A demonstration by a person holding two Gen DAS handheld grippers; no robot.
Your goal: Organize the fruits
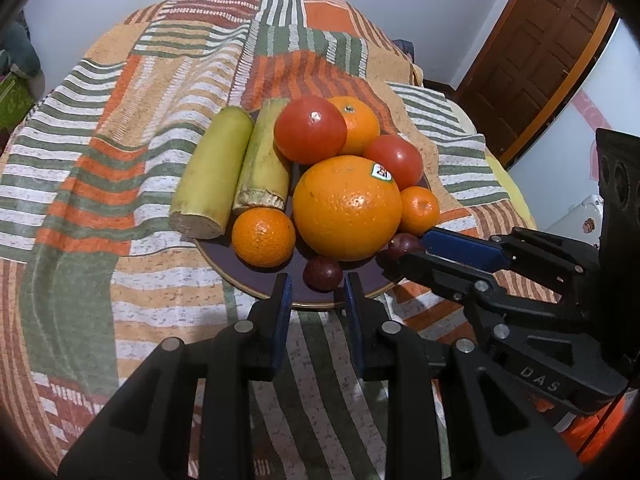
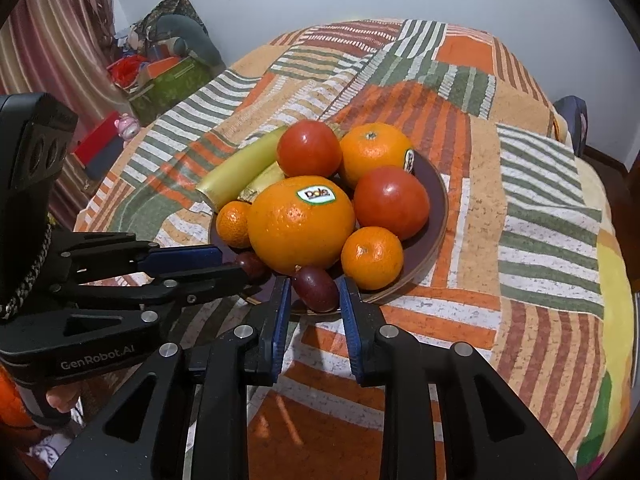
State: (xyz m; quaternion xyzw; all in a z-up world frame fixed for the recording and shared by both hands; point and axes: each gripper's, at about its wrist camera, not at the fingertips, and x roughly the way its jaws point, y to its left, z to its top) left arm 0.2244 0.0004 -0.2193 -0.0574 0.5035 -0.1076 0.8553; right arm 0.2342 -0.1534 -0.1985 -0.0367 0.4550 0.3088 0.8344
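A dark plate [image 1: 224, 258] is sitting on a table covered by a striped patchwork cloth [image 1: 80, 208], and all the fruit is lying on it.

**Fruit on the plate**
- A large orange [image 1: 347, 208] with a sticker is occupying the near middle of the plate.
- Two tomatoes are lying behind it: one [image 1: 310, 129] at the back and one [image 1: 394, 160] to the right.
- A second orange [image 1: 358, 124] is resting at the far edge, touching the back tomato.
- Two small tangerines are flanking the large orange, one [image 1: 263, 237] on the left and one [image 1: 419, 210] on the right.
- Two banana pieces [image 1: 212, 172] [image 1: 264, 160] are lying side by side at the left, the outer one overhanging the rim.
- Two small dark plums are lying at the near rim: one [image 1: 322, 273] in front of the large orange, the other [image 2: 313, 288] further right.

**Left gripper** [image 1: 316, 292]
Its jaws are standing open, with one plum sitting just ahead of the blue pads [image 1: 285, 300], between the fingertips. The pads are not pressing on it.

**Right gripper** [image 2: 313, 294]
Its jaws are likewise standing open on either side of the other plum. The pads [image 2: 283, 308] are near the fruit; whether they are touching it cannot be told.

Both grippers are hovering low at the near rim, converging on the plate from either side.

A wooden door [image 1: 540, 52] is showing behind the table.
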